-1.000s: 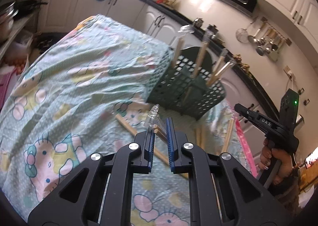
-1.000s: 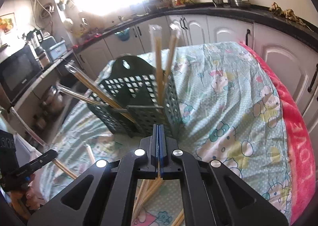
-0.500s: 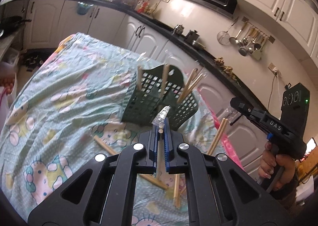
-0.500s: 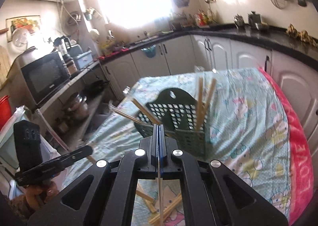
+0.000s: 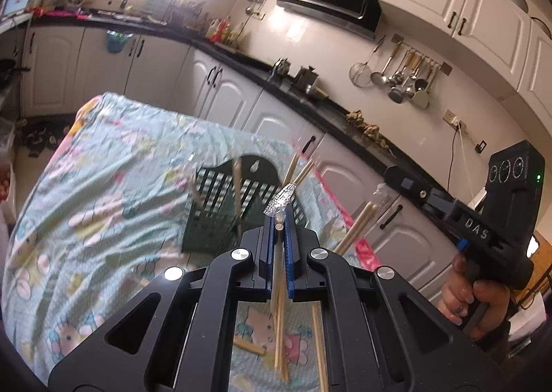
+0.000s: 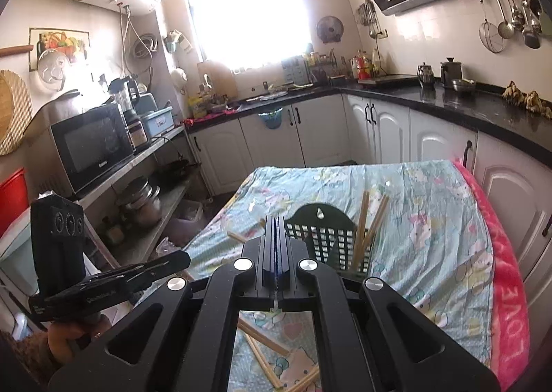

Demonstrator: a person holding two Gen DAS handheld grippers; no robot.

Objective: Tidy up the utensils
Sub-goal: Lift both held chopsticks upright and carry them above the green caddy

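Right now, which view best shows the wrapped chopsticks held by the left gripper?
The left wrist view: the wrapped chopsticks sit clamped in the left gripper, crinkled wrapper tip poking out ahead. The right wrist view shows only that gripper's side at the left edge; the chopsticks cannot be made out there.

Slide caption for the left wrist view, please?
Left tongs lift wrapped chopsticks above the green basket.

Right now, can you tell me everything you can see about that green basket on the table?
The green basket looks like dark plastic, with lattice walls full of small square holes and a taller arched back with a hanging hole. It stands upright on the cartoon-print cloth. Several wrapped chopsticks stand tilted inside it, poking above the rim. Nothing is gripping it.
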